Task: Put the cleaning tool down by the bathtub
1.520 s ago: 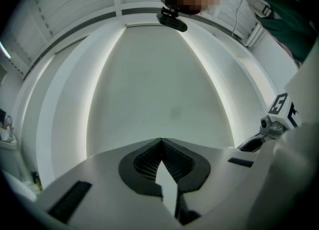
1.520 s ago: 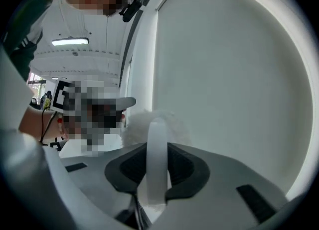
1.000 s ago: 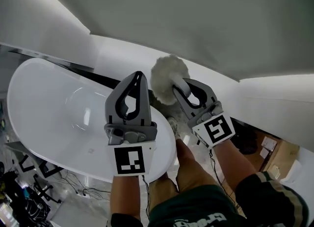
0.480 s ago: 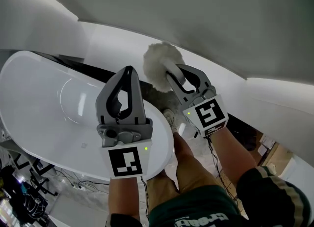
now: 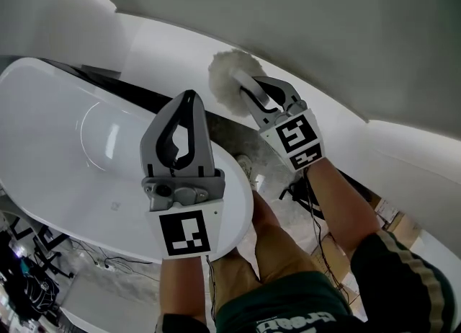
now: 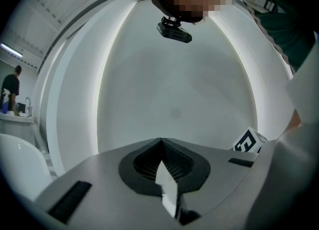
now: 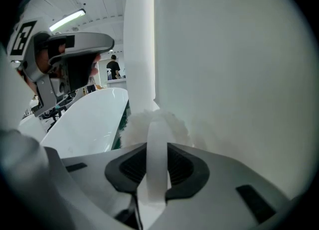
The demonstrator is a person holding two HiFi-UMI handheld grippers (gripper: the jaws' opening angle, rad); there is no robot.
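We found the cleaning tool (image 5: 229,85), a duster with a woolly head (image 7: 149,123) on a flat white handle (image 7: 156,167), clamped in the right gripper (image 5: 251,88). Both pads pressed on the handle just behind the head. The tool hung beyond the rounded end of the bathtub (image 5: 65,151), over the strip of grey floor (image 5: 229,137) between the bathtub and the pale wall (image 5: 338,43). It was near the bathtub's rim but apart from it. The left gripper (image 5: 189,96) stood over the same end of the bathtub, its jaws closed tip to tip with nothing between them, and took no part in the work. Compared with a second earlier, the right arm had reached further out past the bathtub's end, and the gripper had tipped downward. The woolly head had gone with it, away from the rim and toward the floor beside the bathtub. The grip on the handle looked unchanged throughout. We judged the set-down to be under way but not finished, since the head was not visibly resting on the floor and the handle was not released. We judged that what remained was to lower the tool onto the floor beside the bathtub and let go of the handle. We could not tell from any view how near the head was to the floor.
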